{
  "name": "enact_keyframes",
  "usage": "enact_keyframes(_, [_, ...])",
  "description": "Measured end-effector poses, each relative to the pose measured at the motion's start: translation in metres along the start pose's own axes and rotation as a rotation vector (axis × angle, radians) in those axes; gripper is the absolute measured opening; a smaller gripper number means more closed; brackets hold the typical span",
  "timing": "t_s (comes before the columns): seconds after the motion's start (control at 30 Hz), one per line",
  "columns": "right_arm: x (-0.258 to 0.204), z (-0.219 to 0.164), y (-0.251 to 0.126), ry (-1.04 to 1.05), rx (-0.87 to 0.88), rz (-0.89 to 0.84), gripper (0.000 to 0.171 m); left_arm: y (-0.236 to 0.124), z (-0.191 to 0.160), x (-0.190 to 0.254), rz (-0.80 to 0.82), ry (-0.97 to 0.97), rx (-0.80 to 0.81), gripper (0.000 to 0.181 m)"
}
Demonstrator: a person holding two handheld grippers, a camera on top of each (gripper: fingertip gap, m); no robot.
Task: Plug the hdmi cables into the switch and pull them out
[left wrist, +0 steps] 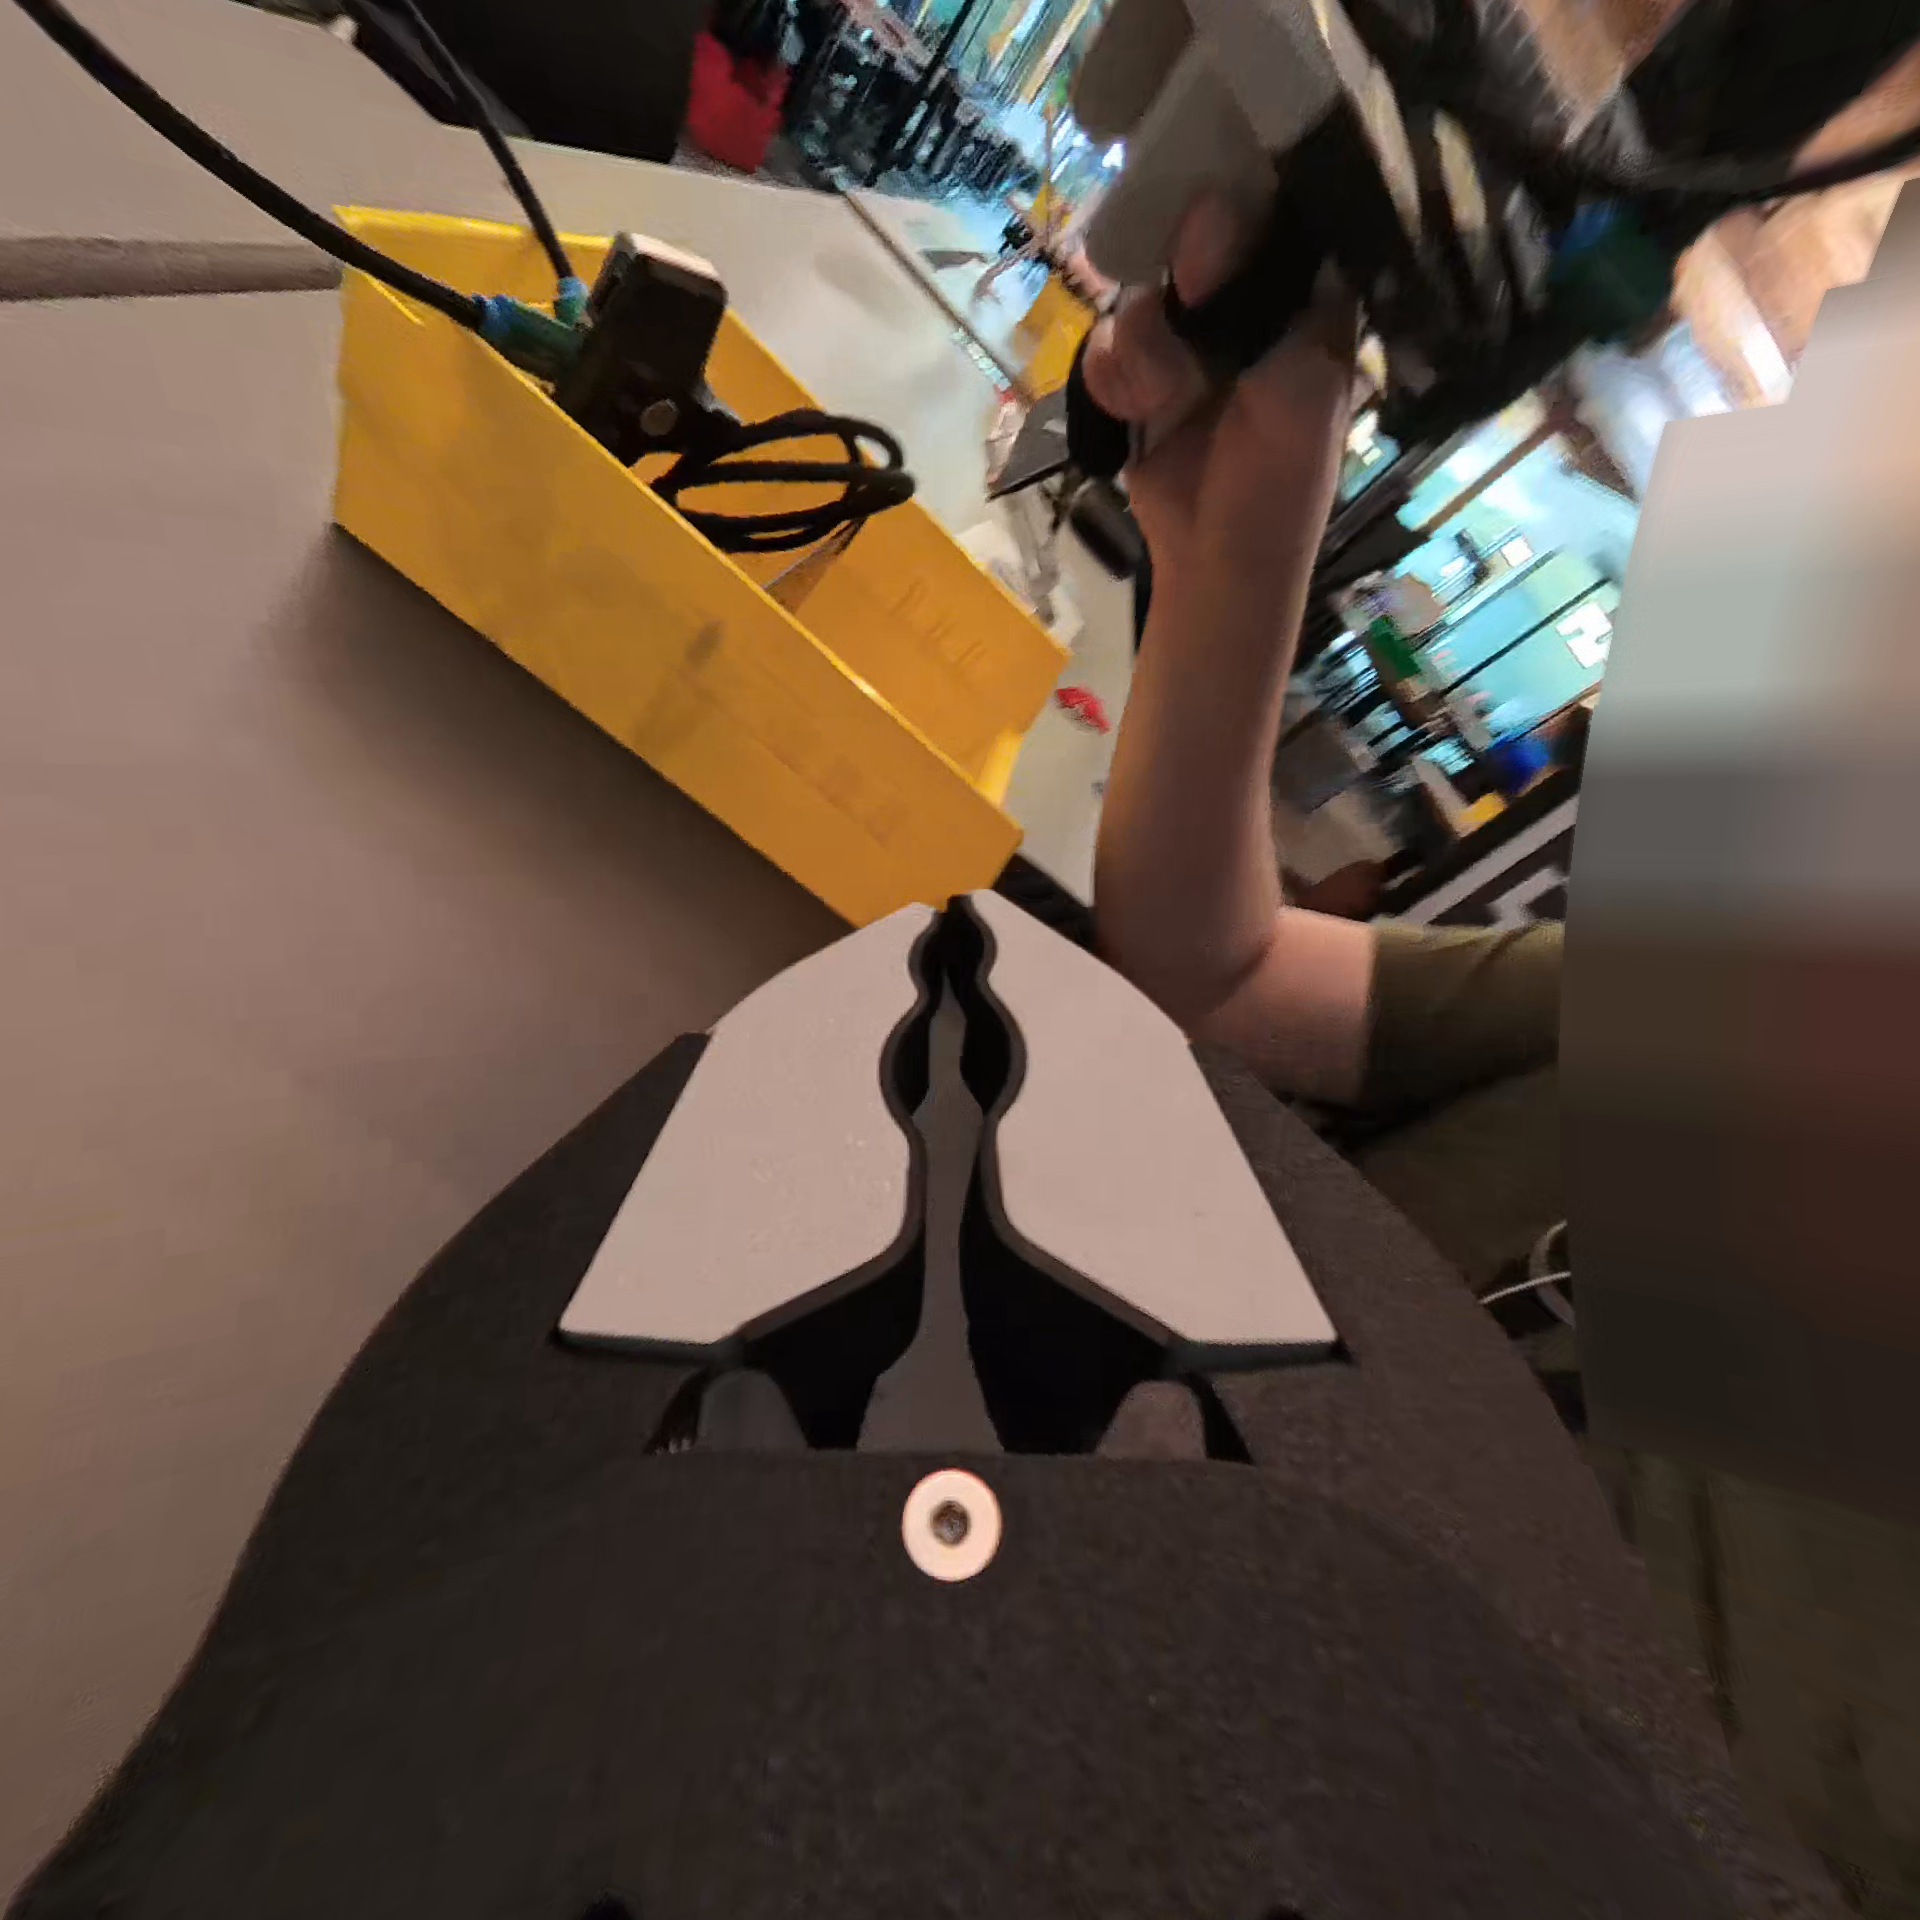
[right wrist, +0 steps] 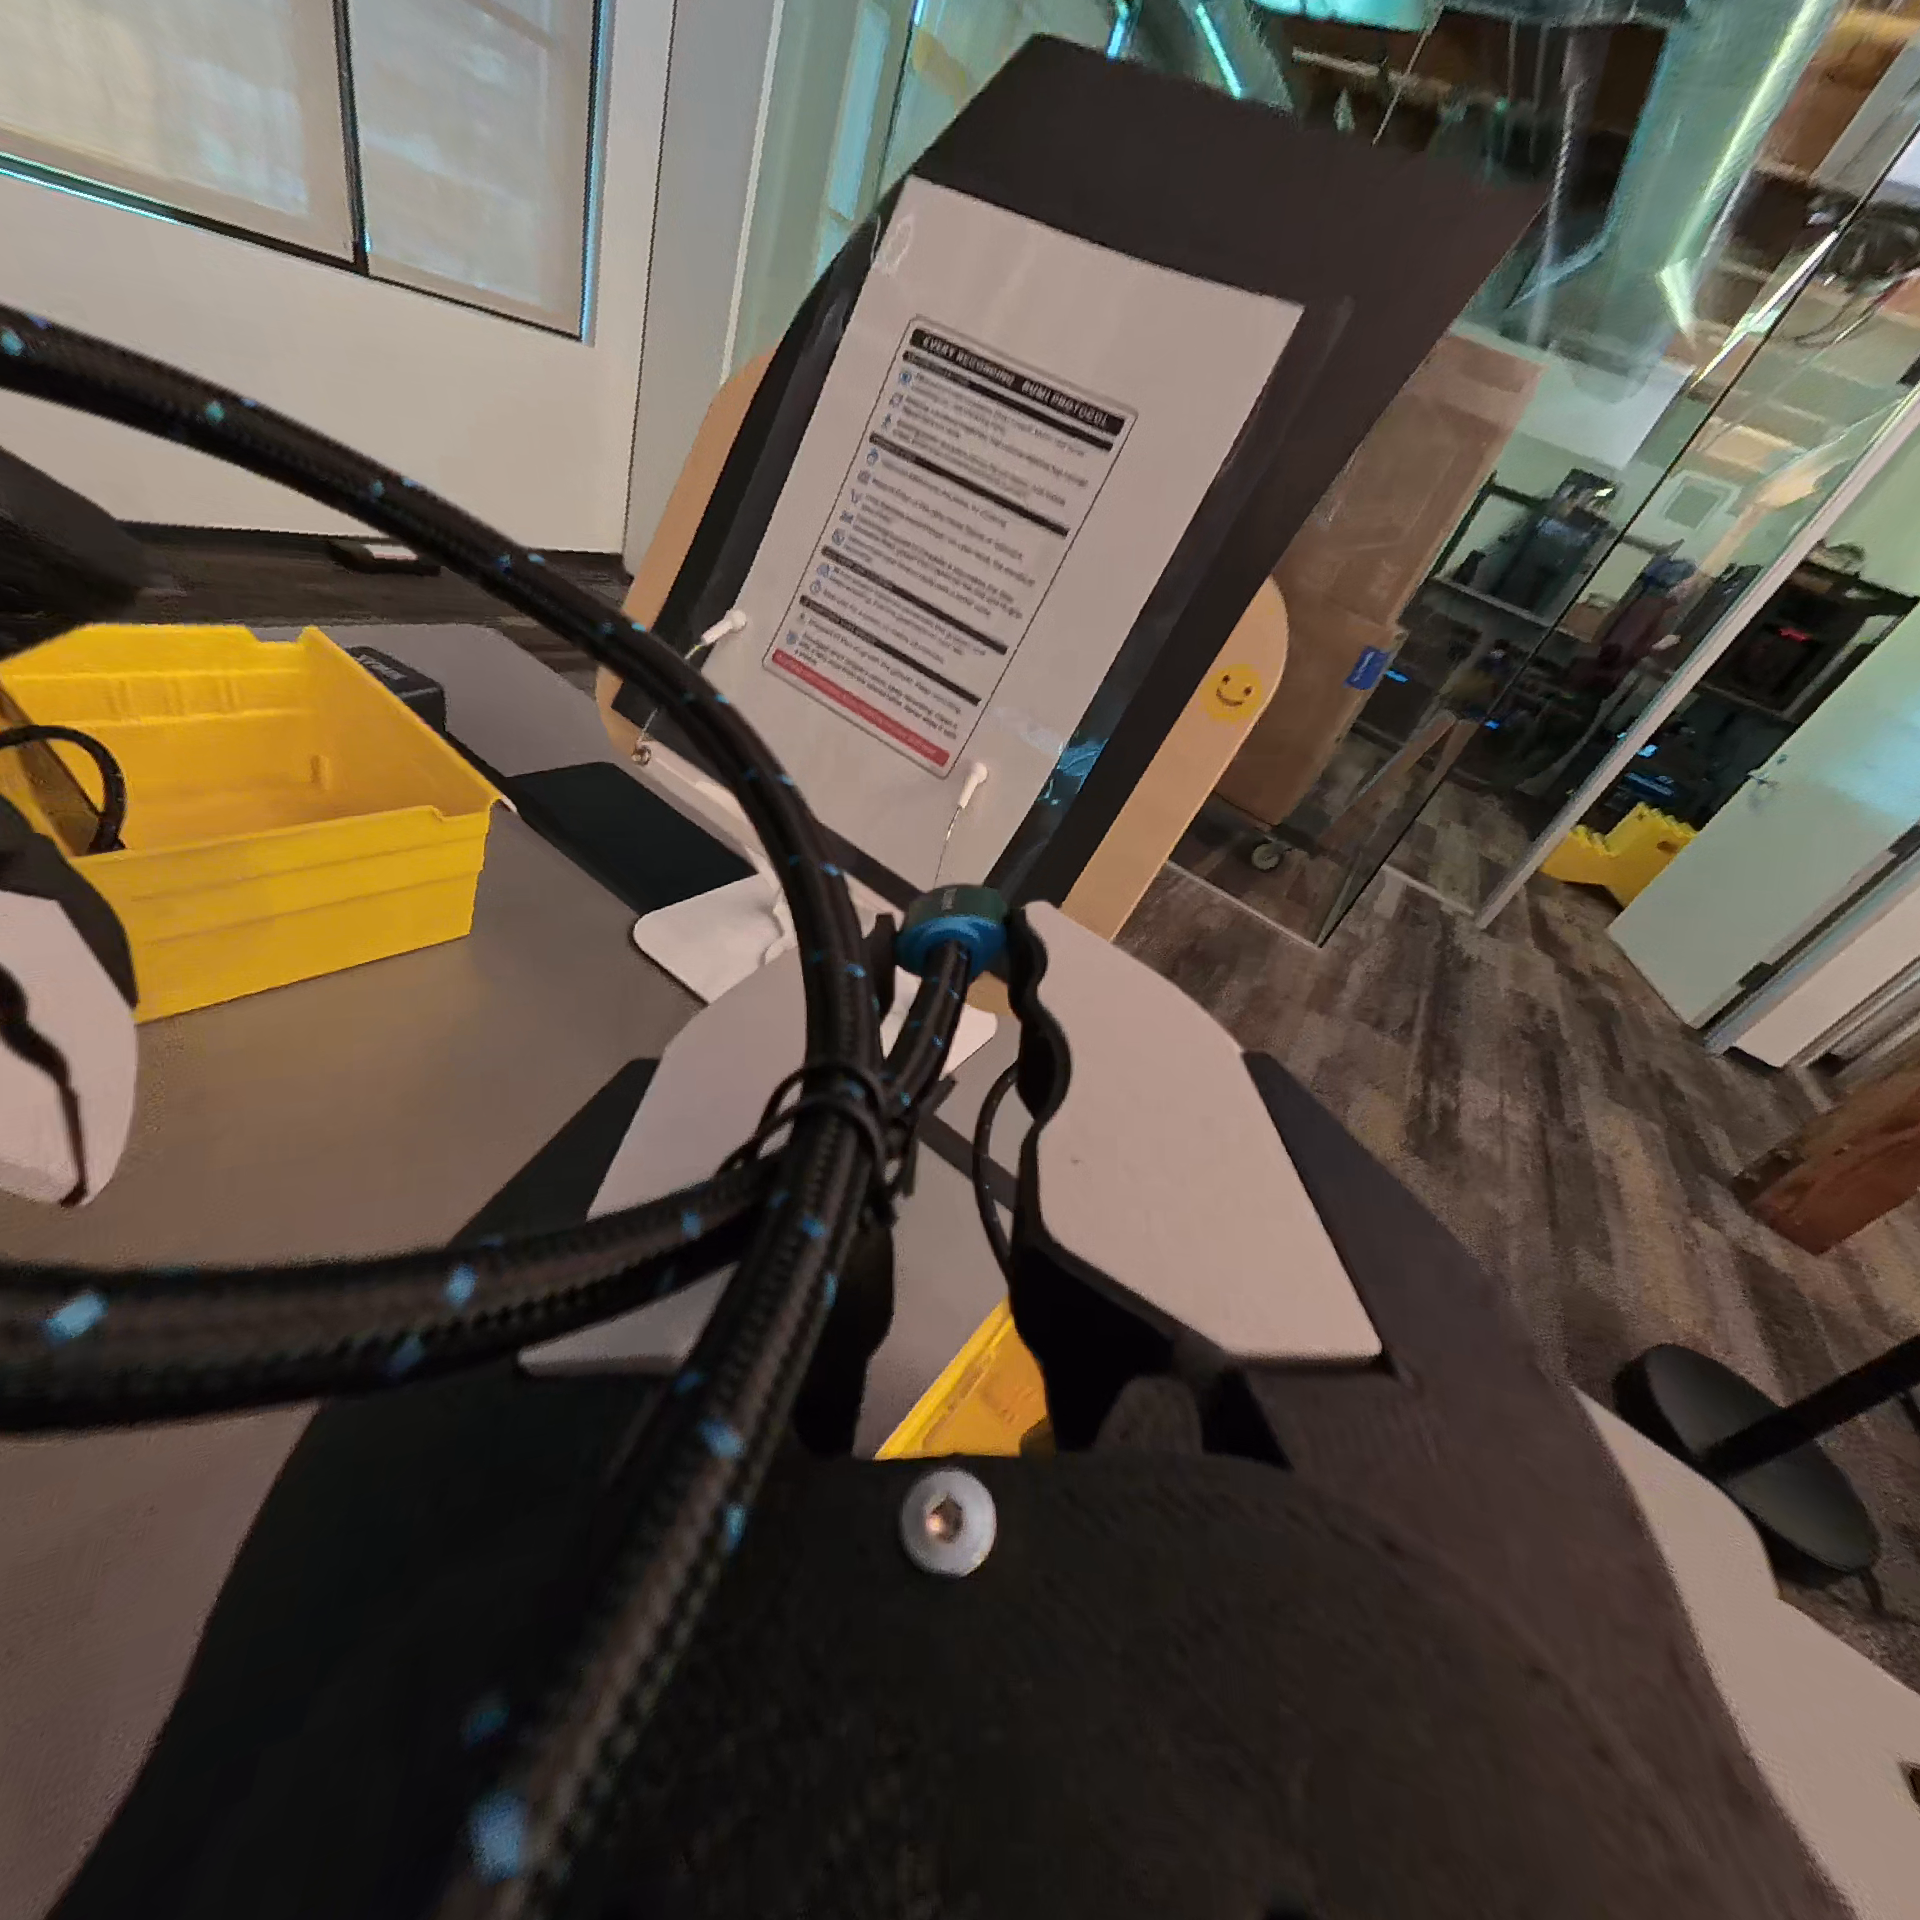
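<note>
My left gripper (left wrist: 954,914) is shut with nothing between its tips, low over the grey table (left wrist: 260,831) by the near corner of a yellow bin (left wrist: 665,644). In the bin stands the black switch (left wrist: 644,332) with two cables plugged in by green-blue connectors (left wrist: 525,327). My right gripper (right wrist: 951,961) is shut on the blue-and-green plug (right wrist: 948,920) of a black braided HDMI cable (right wrist: 582,613), held up in the air. The cable loops back over the gripper. In the left wrist view the right gripper (left wrist: 1174,135) is blurred at the top, held by a hand.
A coiled black cable (left wrist: 790,488) lies in the bin. A standing board with a printed sheet (right wrist: 997,540) is ahead of the right gripper on the table. One of my left gripper's fingers (right wrist: 52,1039) shows at the left edge. A person's forearm (left wrist: 1195,748) stands right of the bin. About 20 cm separates my left fingertips from my right. The black switch (left wrist: 644,332) is closer to my right gripper, around 20 cm from its tips; the left tips are 25 cm off.
</note>
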State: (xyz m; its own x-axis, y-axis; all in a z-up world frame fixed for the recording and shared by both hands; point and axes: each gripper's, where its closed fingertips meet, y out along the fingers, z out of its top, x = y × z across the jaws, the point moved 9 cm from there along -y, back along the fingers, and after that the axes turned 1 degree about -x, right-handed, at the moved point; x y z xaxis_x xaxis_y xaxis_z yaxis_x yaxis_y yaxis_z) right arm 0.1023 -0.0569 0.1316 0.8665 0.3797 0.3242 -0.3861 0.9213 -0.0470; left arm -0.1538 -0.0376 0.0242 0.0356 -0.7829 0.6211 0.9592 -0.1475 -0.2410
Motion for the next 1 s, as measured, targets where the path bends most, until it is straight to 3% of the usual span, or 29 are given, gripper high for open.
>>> enact_keyframes(0.27, [0.013, -0.023, 0.018, -0.004, -0.111, -0.012, 0.021, 0.023, -0.034, -0.018, 0.06, 0.016, -0.225, 0.0])
enact_keyframes(0.47, [0.027, -0.023, 0.01, 0.105, -0.043, 0.012, 0.021, 0.025, -0.038, -0.024, 0.013, -0.03, -0.215, 0.0])
enact_keyframes(1.0, [0.027, -0.022, 0.005, 0.102, -0.042, 0.01, 0.021, 0.019, -0.034, -0.005, 0.026, 0.08, -0.198, 0.0])
